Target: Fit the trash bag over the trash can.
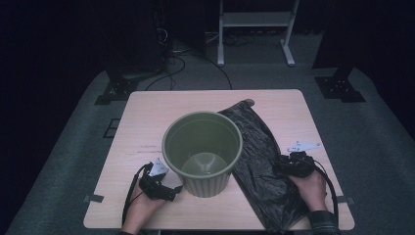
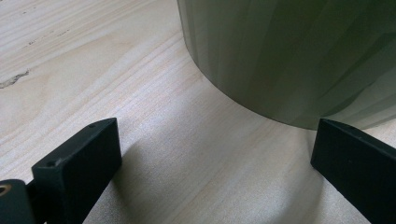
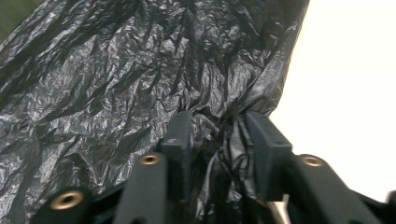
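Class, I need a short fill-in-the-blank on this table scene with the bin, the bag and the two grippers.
1. The green bin stands upright and is ____ inside.
2. The black bag lies flat on the ____.
3. The right gripper has a fold of the ____ between its jaws.
4. The left gripper has its jaws ____, beside the bin.

Missing words: empty; table; bag; open

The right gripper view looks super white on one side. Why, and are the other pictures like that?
In the right gripper view the table is washed out by glare beside the crinkly bag. The high view is dim, with dark surroundings. In the left gripper view the bin casts a soft shadow and looks slightly blurry.
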### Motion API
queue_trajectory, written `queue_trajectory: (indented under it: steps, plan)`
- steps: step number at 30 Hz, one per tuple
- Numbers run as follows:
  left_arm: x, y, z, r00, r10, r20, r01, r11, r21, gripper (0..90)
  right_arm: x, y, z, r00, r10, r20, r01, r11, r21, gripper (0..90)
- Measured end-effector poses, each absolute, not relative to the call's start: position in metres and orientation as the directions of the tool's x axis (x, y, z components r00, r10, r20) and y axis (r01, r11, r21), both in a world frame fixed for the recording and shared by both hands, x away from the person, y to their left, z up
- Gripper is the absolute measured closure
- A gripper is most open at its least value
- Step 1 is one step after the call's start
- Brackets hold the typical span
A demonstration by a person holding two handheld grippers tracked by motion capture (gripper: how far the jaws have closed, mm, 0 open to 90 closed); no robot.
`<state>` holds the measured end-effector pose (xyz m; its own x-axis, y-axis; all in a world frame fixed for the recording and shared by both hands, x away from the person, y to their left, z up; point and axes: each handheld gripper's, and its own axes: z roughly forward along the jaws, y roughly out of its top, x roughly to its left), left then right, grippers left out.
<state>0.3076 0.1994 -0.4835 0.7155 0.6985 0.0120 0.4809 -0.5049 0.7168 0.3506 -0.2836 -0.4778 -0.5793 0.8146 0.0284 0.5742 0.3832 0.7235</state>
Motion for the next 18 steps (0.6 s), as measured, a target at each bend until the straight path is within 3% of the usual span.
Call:
queue_trajectory:
  steps: [1,4,7,18]
  plan:
    - [0.308,0.199,-0.484,0.716,0.698,0.012,0.481,-0.505,0.717,0.3,0.351,-0.284,-0.478,-0.579,0.815,0.028,0.574,0.383,0.723,65.4]
    - [0.308,0.199,-0.484,0.716,0.698,0.012,0.48,-0.505,0.717,0.3,0.35,-0.272,-0.477,-0.611,0.791,0.024,0.558,0.409,0.722,79.5]
    - [0.308,0.2,-0.484,0.717,0.697,0.012,0.48,-0.506,0.717,0.3,0.349,-0.267,-0.477,-0.63,0.776,0.022,0.547,0.423,0.722,86.0]
    - [0.308,0.2,-0.484,0.718,0.696,0.012,0.479,-0.507,0.717,0.2,0.35,-0.236,-0.474,-0.691,0.722,0.037,0.52,0.462,0.719,89.1]
